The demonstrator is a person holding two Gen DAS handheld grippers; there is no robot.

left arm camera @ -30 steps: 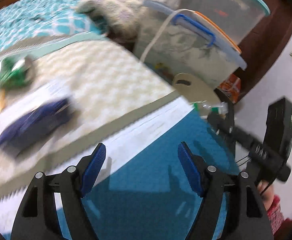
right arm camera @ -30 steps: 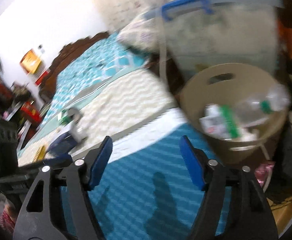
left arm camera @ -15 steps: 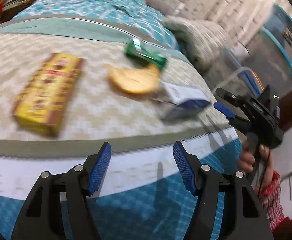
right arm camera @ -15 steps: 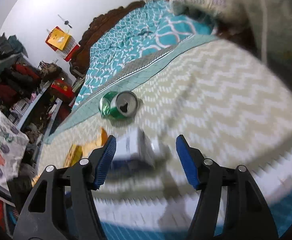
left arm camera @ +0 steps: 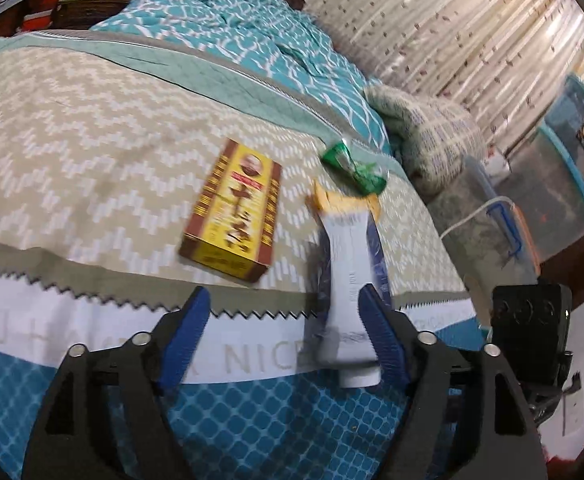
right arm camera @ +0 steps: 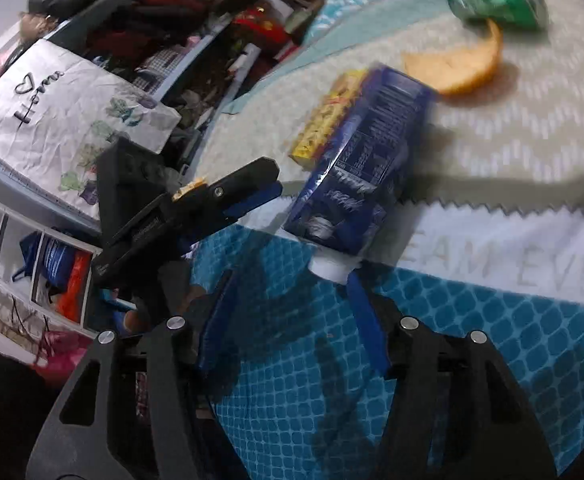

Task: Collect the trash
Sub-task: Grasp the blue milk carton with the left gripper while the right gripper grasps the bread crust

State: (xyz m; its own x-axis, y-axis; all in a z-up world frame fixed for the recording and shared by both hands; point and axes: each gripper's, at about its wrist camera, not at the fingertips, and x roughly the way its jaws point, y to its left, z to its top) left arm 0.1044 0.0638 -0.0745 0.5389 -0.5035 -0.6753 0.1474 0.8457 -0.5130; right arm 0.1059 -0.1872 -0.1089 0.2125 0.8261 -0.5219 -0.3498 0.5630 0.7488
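Both of my grippers hang over the near edge of the bed (left arm camera: 91,128): my left gripper (left arm camera: 283,332) has just been opening and stands wide, with the blue-and-white carton (left arm camera: 348,280) between its pads but not pinched, while my right gripper (right arm camera: 292,320) has been closing to a middling gap just short of the carton's white end, gripping nothing. Left of the carton lies a yellow box (left arm camera: 235,208), beyond it an orange peel (right arm camera: 460,64), and farthest a crushed green can (right arm camera: 500,0).
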